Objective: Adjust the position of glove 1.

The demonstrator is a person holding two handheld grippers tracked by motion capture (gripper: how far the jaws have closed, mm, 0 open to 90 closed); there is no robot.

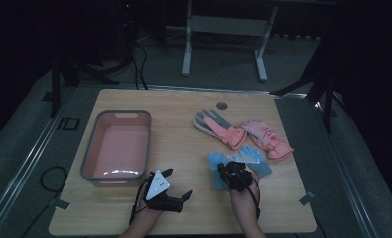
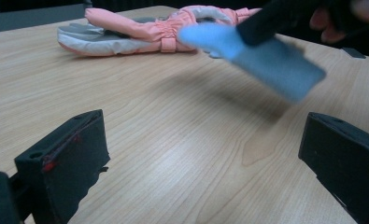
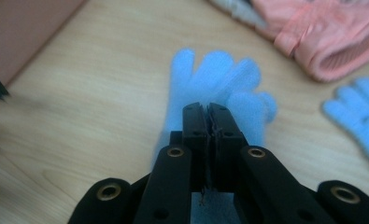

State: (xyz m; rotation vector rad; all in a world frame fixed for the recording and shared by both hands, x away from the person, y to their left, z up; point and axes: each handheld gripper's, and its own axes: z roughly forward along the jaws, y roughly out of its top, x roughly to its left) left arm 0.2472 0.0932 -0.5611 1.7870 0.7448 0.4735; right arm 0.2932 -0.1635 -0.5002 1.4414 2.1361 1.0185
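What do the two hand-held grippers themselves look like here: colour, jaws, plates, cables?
Both are black. The left gripper carries a pale grey three-cornered plate and a dark trailing cable; its blocky jaws show red marks. The right gripper has brass-coloured rivets on its links.

The high view looks steeply down on the pale wooden tabletop (image 1: pixel 183 114) from the person's side. The left gripper view skims low across it. The right gripper view hangs close above a fuzzy light-blue knit glove (image 3: pixel 219 79), shared by all three views (image 1: pixel 216 171) (image 2: pixel 271 60).
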